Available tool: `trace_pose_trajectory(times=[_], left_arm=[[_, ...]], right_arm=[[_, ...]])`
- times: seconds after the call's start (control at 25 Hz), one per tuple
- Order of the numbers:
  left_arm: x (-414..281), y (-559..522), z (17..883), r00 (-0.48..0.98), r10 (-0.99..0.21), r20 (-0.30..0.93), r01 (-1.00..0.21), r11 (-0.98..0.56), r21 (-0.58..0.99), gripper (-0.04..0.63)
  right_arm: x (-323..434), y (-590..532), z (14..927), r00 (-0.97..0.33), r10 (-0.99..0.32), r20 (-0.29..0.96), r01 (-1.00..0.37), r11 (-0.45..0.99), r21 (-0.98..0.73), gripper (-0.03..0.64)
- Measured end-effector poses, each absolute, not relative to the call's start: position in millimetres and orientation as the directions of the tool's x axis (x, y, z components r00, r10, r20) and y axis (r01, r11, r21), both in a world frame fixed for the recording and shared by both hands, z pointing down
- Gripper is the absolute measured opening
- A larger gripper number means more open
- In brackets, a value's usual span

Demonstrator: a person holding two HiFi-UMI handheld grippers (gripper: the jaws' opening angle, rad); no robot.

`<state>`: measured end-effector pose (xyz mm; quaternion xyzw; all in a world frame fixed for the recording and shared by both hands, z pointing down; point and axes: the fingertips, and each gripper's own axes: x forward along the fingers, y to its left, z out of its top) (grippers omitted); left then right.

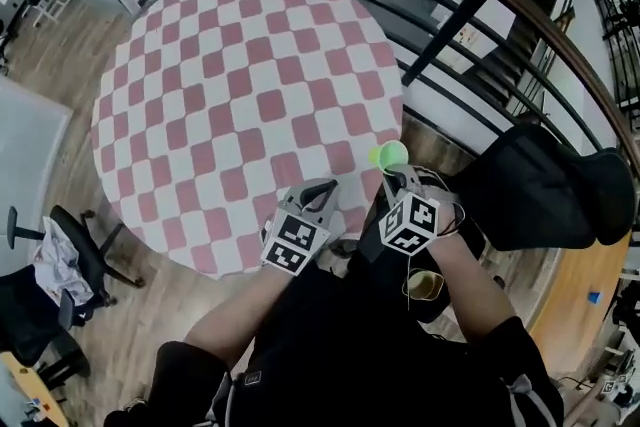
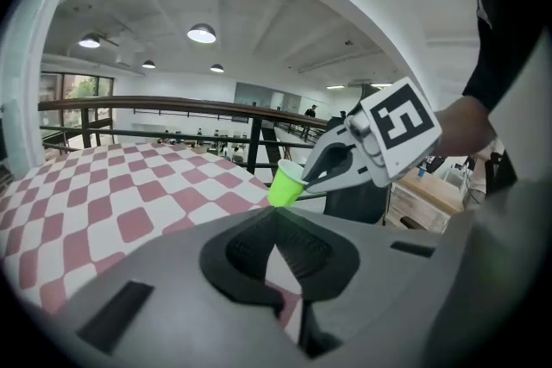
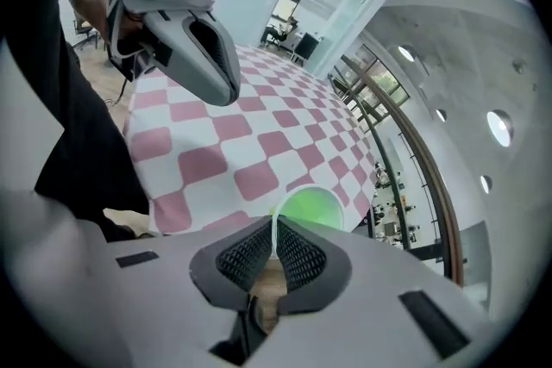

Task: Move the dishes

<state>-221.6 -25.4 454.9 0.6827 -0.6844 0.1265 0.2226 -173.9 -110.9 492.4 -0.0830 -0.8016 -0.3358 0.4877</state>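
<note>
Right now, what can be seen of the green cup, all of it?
The green cup is small, bright green and tapered, thin plastic by its look, and seems empty. The right gripper is shut on its rim, with one wall pinched between the pads. It hangs roughly upright, slightly tilted, off any surface, by the near edge of the pink-and-white checked table. Nothing else touches it.

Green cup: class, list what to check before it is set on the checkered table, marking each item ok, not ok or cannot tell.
1. Right gripper shut on the rim of the green cup: ok.
2. Cup empty inside: ok.
3. Left gripper shut, holding nothing: ok.
4. Checkered table bare in the head view: ok.
5. Cup fully over the tabletop, not past its edge: cannot tell.
</note>
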Motion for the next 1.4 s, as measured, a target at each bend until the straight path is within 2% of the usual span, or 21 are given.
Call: trace_pose_trajectory(times=[0.32, 0.64, 0.76, 0.88, 1.04, 1.16, 1.24, 1.32, 1.4], left_arm=[[-261, -27, 487, 0.109, -0.864, 0.492, -0.974, 0.006, 0.226, 0.005], [-270, -34, 510, 0.162, -0.854, 0.494, -0.956, -0.013, 0.292, 0.005], [-269, -40, 513, 0.182, -0.865, 0.468, -0.95, -0.031, 0.312, 0.005], [-257, -48, 512, 0.253, -0.87, 0.423, -0.928, -0.095, 0.359, 0.005], [-249, -48, 502, 0.277, -0.873, 0.401, -0.927, -0.134, 0.35, 0.005], [-240, -40, 475, 0.269, -0.89, 0.367, -0.933, -0.147, 0.329, 0.003], [-222, -33, 447, 0.312, -0.893, 0.324, -0.925, -0.209, 0.317, 0.005], [-187, -21, 412, 0.419, -0.866, 0.273, -0.891, -0.334, 0.306, 0.005], [-139, -2, 377, 0.544, -0.805, 0.238, -0.833, -0.482, 0.272, 0.003]], right_arm=[[-253, -138, 525, -0.424, -0.255, 0.869, 0.503, 0.732, 0.46, 0.029], [-284, -149, 547, -0.365, -0.27, 0.891, 0.566, 0.696, 0.443, 0.031], [-289, -148, 547, -0.384, -0.267, 0.884, 0.537, 0.714, 0.449, 0.038], [-289, -146, 541, -0.418, -0.266, 0.869, 0.482, 0.746, 0.46, 0.111], [-279, -126, 517, -0.489, -0.259, 0.833, 0.391, 0.788, 0.475, 0.112], [-260, -108, 473, -0.592, -0.27, 0.759, 0.27, 0.821, 0.503, 0.112], [-239, -104, 430, -0.69, -0.296, 0.66, 0.091, 0.87, 0.485, 0.112], [-208, -105, 382, -0.779, -0.338, 0.528, -0.139, 0.914, 0.382, 0.112], [-170, -107, 344, -0.826, -0.394, 0.404, -0.34, 0.919, 0.201, 0.112]])
